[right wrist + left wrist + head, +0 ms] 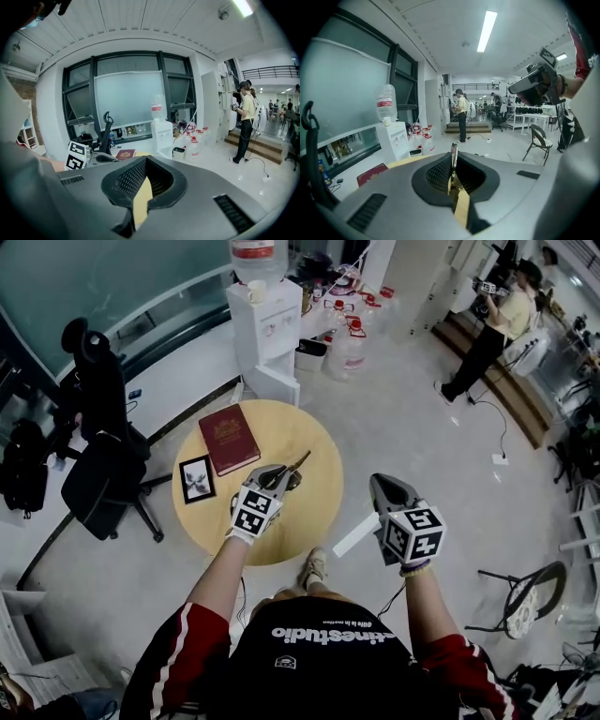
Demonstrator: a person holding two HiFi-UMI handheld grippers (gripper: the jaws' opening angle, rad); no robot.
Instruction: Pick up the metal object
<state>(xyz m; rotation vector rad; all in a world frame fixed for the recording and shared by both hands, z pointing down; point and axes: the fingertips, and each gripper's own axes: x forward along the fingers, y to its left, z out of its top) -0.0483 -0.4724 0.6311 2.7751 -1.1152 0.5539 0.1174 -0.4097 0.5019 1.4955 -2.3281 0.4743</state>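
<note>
1. I see a pale yellow-tan desk (314,521) on a light grey floor (422,442).
2. My book (229,439) is dark red with a gold emblem.
3. The picture frame (197,478) is black around a white mat.
4. The left gripper (284,475) and right gripper (381,484) are grey, with black-and-white square markers.
5. The metal object (453,159) looks silvery.
6. The water dispenser (264,322) is white and the office chair (101,460) is black.

One white word is printed on the dark shirt (328,634) at the near edge of the head view. It is seen upside down and read roughly as "cinestudio", first letter uncertain. A smaller line beside it cannot be read. Gold stamping on the red book (229,438), far left on the counter (314,507), is not legible. The red label on the water bottle (386,103) is blurred. Only black-and-white square patterns, no letters, are carried by the cube (255,510) of the left tongs (286,474) and that of the right tongs (380,482).
</note>
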